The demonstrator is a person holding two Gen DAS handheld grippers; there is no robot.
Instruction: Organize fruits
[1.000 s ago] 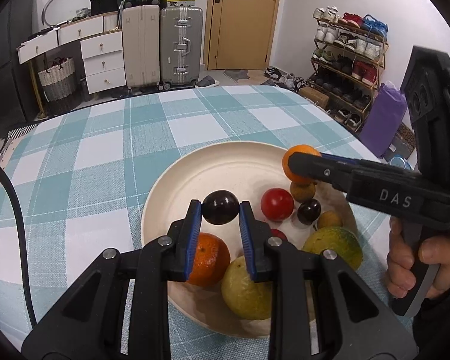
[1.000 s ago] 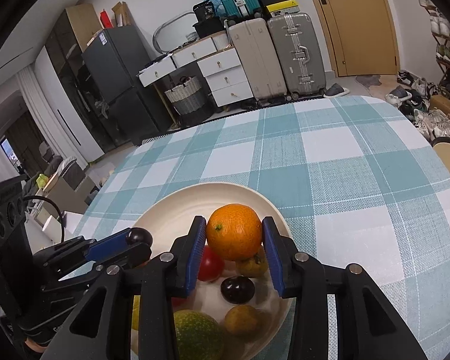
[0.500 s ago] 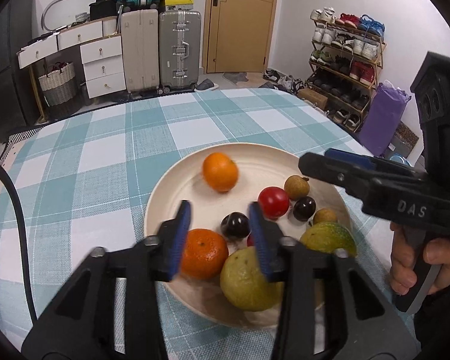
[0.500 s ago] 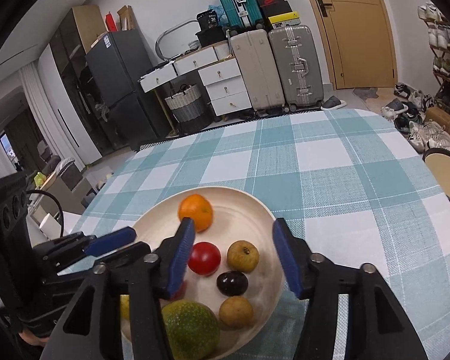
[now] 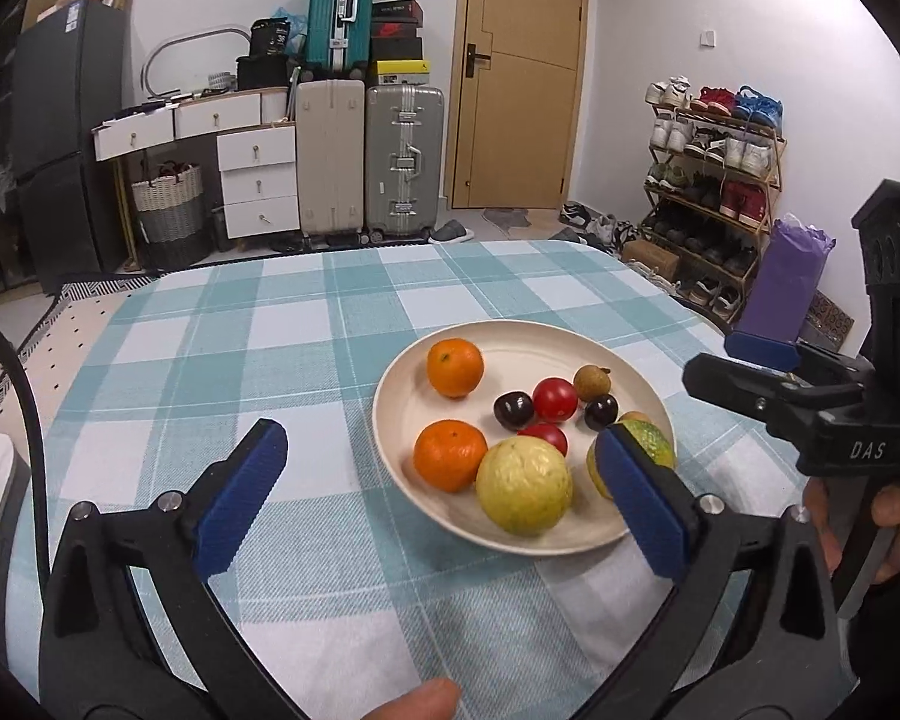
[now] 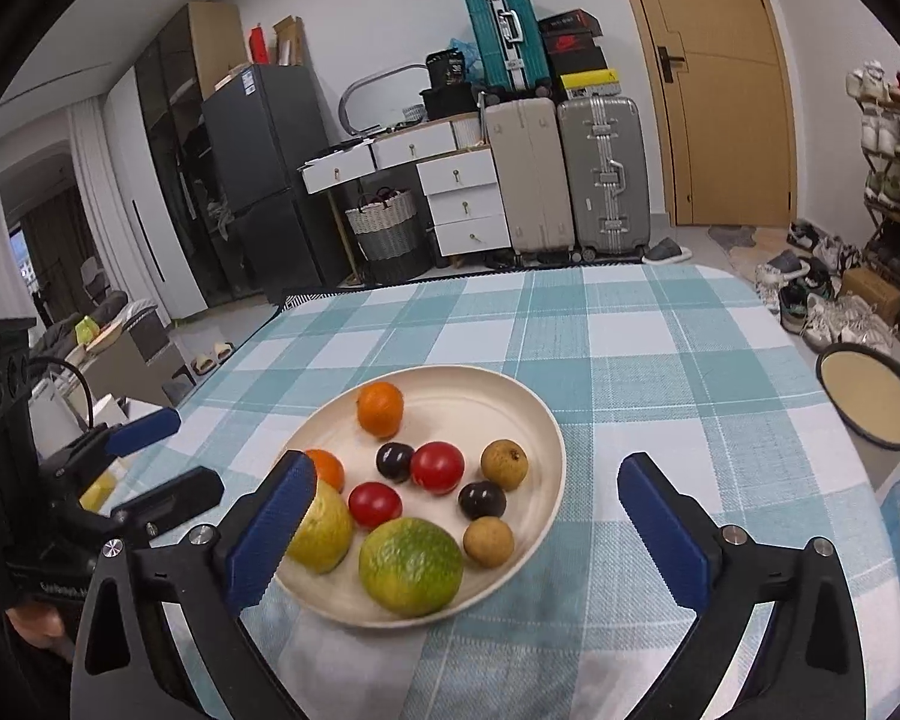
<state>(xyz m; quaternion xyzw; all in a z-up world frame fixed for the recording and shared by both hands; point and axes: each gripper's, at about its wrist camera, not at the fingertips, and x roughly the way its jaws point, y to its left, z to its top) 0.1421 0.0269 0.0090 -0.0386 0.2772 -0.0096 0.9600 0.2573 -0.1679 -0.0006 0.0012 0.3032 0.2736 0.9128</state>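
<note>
A round cream-coloured plate (image 5: 390, 414) heaped with fruit sits on a counter (image 5: 282, 336) draped in a teal-and-white checked cloth: two oranges, one at the far side (image 5: 455, 367) and one nearer (image 5: 449, 455), a large yellow-green citrus (image 5: 523, 492), a mottled green-and-orange citrus (image 6: 411, 564), two red tomatoes (image 6: 437, 467), two dark plums (image 6: 395, 461) and two small brown longans (image 6: 504, 464), all lying loose in the plate. The left gripper (image 5: 444, 495) hovers over the plate's near left edge, its blue-padded fingers (image 5: 240, 489) opening wide with nothing gripped; the right pad overlaps the plate's near right rim in that view. The right gripper (image 6: 468, 534) hangs above the plate's near side, its fingers (image 6: 660, 534) likewise opening and empty, the plate lying partly between them. Each tool is visible at the edge of the other's view, held by a hand (image 5: 870, 516). Beyond the counter the room holds a grey suitcase (image 5: 403, 159), a beige suitcase (image 5: 329, 157) and a teal one (image 5: 337, 15) stacked above, white drawers (image 5: 258, 177), a woven basket (image 5: 171, 204), a dark refrigerator (image 6: 258, 180), a tan wooden door (image 5: 522, 72) and a shoe rack (image 5: 714, 180).
</note>
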